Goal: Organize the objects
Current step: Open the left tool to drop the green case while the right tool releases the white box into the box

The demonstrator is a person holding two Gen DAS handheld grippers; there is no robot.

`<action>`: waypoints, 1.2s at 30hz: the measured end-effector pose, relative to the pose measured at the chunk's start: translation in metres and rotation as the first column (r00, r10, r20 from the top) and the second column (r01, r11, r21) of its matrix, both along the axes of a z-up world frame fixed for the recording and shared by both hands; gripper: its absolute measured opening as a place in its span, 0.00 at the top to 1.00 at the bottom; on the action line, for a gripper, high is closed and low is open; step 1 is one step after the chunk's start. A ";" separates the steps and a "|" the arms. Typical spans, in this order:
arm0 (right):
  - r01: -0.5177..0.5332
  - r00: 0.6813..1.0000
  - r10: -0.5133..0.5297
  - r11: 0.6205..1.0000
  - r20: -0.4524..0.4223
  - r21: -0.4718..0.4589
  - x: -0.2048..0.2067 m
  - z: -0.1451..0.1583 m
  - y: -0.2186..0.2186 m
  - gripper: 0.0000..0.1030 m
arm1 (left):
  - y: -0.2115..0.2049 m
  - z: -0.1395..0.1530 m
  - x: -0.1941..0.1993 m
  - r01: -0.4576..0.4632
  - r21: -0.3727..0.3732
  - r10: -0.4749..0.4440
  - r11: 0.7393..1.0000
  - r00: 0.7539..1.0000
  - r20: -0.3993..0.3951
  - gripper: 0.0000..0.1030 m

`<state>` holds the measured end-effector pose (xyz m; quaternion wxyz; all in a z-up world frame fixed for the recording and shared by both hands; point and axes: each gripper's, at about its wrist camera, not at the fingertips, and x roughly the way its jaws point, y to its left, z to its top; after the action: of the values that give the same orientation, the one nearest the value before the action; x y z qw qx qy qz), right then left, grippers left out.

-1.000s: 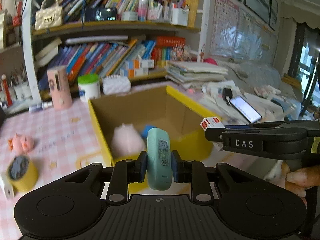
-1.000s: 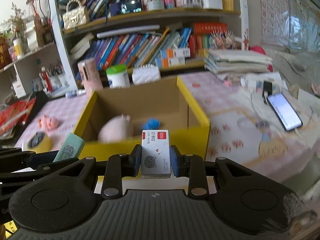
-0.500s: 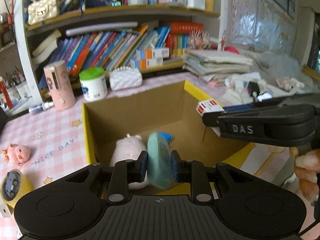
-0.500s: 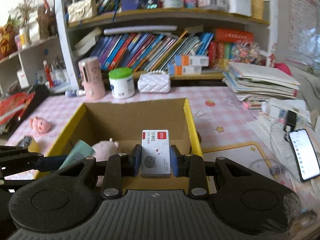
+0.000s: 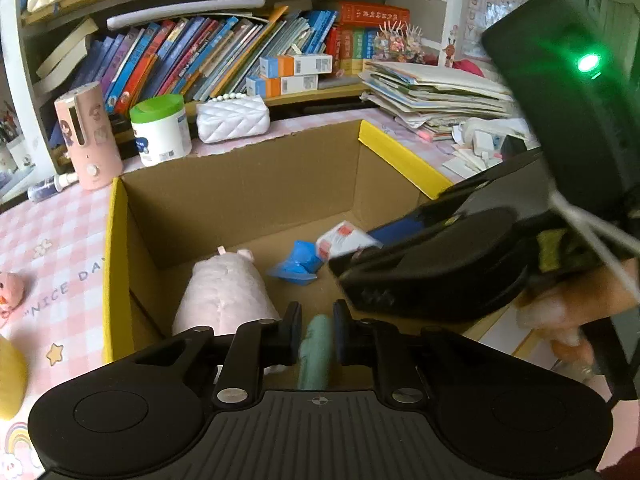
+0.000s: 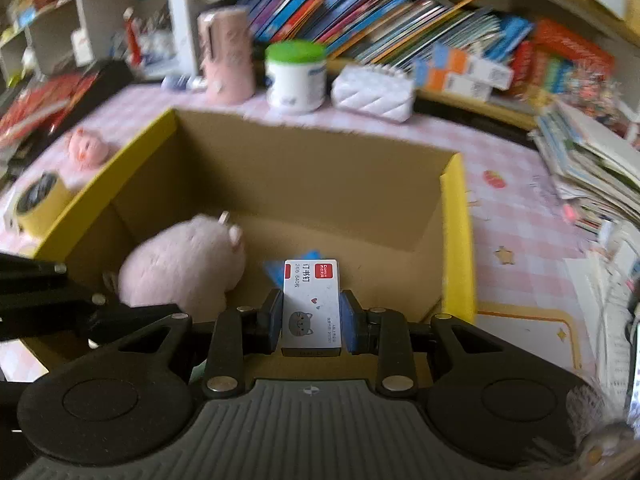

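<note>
**Both grippers loaded over the box**

Pink checked cloth covers the desk, with two shelves of books behind.

Left wrist view: the left gripper tilts down into the open cardboard box, its jaws clamped on one mint-green case held on edge above the box floor. At 3 o'clock the right gripper reaches in from outside the box, angled down toward 9 o'clock, with a person's fingers under its body; a small white carton sits at its tip. On the box floor lie one pink plush pig at 10 o'clock of the case and one blue wrapper at 12. Beyond the box, at 11 to 12 o'clock, stand one pink cylinder, one green-lidded jar and one white quilted purse.

Right wrist view: the right gripper points down into the box, jaws pressed on the carton, one only, face up with a cat drawing. The pig lies at 10 o'clock of it; the wrapper peeks out behind the carton. Outside the box at 9 o'clock sit one yellow tape roll and one small pink toy.
</note>
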<state>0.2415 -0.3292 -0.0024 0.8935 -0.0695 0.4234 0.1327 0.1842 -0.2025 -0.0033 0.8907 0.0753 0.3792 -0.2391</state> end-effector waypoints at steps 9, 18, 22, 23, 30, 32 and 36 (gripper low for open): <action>-0.032 0.995 0.031 0.999 -0.098 -0.010 0.012 -0.010 -0.001 0.73 | 0.005 -0.002 0.001 -0.032 -0.036 0.031 0.999 0.999 -0.038 0.85; -0.019 0.998 0.020 1.000 -0.065 0.009 0.009 -0.007 -0.003 0.68 | 0.007 0.001 -0.002 -0.057 -0.014 0.057 0.998 0.998 -0.005 0.74; 0.004 1.000 -0.003 1.000 -0.020 0.022 0.001 -0.001 -0.004 0.64 | 0.014 0.006 -0.009 -0.079 -0.007 0.079 0.997 0.996 0.029 0.56; 0.013 1.000 -0.013 0.999 -0.009 0.030 -0.001 0.001 -0.004 0.63 | 0.016 0.008 -0.011 -0.085 -0.010 0.085 0.996 0.996 0.036 0.51; 0.117 0.982 -0.128 0.990 0.138 0.084 -0.029 0.026 -0.005 0.47 | 0.032 0.023 -0.035 -0.099 -0.046 0.104 0.994 0.987 0.121 0.27; 0.154 0.968 -0.170 0.983 0.187 0.097 -0.040 0.033 -0.004 0.41 | 0.035 0.027 -0.041 -0.096 -0.053 0.103 0.994 0.985 0.142 0.21; 0.215 0.930 -0.235 0.971 0.283 0.100 -0.065 0.043 -0.001 0.29 | 0.043 0.032 -0.054 -0.096 -0.059 0.105 0.994 0.977 0.186 0.17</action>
<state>0.1765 -0.3302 0.0403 0.9575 -0.0091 0.2866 0.0318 0.1300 -0.1599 0.0287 0.9352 0.0562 0.2901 -0.1951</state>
